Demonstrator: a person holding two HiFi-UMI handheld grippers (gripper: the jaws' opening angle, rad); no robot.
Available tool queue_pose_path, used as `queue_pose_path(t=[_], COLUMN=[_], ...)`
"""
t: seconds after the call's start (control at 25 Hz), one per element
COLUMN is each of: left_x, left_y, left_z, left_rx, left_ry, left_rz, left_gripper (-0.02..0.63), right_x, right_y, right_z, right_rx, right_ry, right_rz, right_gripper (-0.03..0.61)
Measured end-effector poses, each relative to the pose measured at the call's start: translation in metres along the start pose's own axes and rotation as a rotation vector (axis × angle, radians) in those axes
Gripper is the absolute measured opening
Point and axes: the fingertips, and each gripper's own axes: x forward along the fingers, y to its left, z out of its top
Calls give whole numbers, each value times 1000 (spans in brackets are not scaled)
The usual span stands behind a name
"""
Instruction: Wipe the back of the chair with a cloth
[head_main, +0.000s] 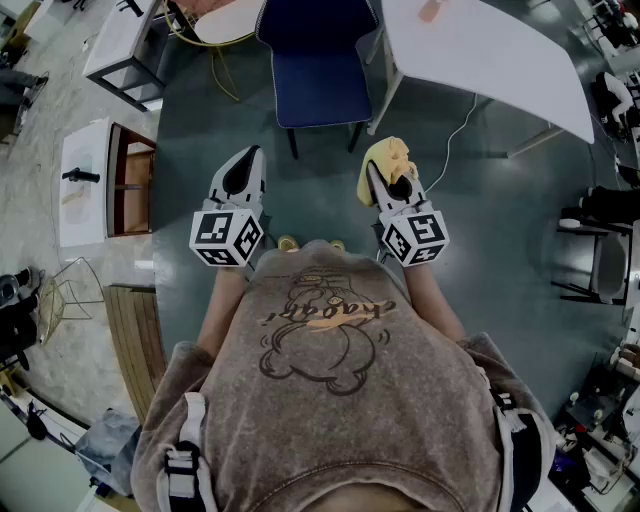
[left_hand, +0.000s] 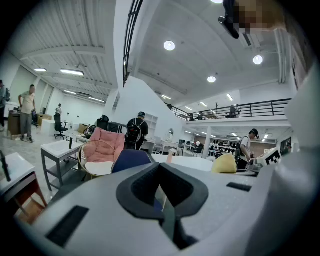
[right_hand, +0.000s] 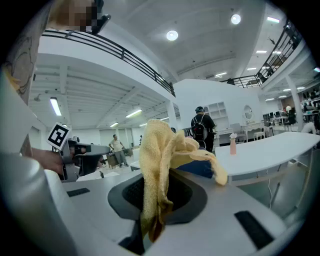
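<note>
Head view: the person stands on a dark floor (head_main: 200, 110) with both tools raised in front of the chest, the marker cubes nearest the body.

Right tool (head_main: 386, 172): clamped on a yellow cloth (head_main: 388, 158). In the right gripper view the cloth (right_hand: 159, 165) runs up out of the right tool (right_hand: 150, 212). Its lower end is pinched between the jaws, and the rest stands above them in a loose bunch. One fold droops over to the right side of the tool's body.

Left tool (head_main: 246, 165): held level with the right one, a little apart from it. In the left gripper view the left tool (left_hand: 161, 175) has its jaws together with nothing between them. The cloth (left_hand: 225, 164) shows off to the right in that view, clear of this tool.

Chair (head_main: 318, 75): blue, on dark legs, directly ahead of both tools and well apart from them. The cloth does not touch it. In the left gripper view the chair (left_hand: 131, 160) rises just beyond the jaws. In the right gripper view part of the chair (right_hand: 199, 169) shows behind the bunched cloth.

Surroundings: a white bench (head_main: 480, 50) stands to the right of the chair. The same bench (right_hand: 270, 150) carries a small pink bottle (right_hand: 233, 145).
</note>
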Motion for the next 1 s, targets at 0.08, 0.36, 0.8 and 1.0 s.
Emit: queue_pose_path(t=[0.08,0.36,0.8,1.0], left_x=[3,5,-5,-1], left_y=[1,2,21,29], left_z=[1,-4,-15,-11], left_rx=[-3,-4,-5,-1], left_ry=[-5,13,18,16], left_rz=[-1,-11,-89,-109], left_gripper=[9,9,9,9], right_x=[4,7,7,6], right_y=[-1,3,14,10], right_z=[2,5,-13,-20], right_rx=[-4,6,9,28], right_ry=[-4,-21,-24,-17], right_rz=[0,4,-74,-124], right_gripper=[71,71,71,71])
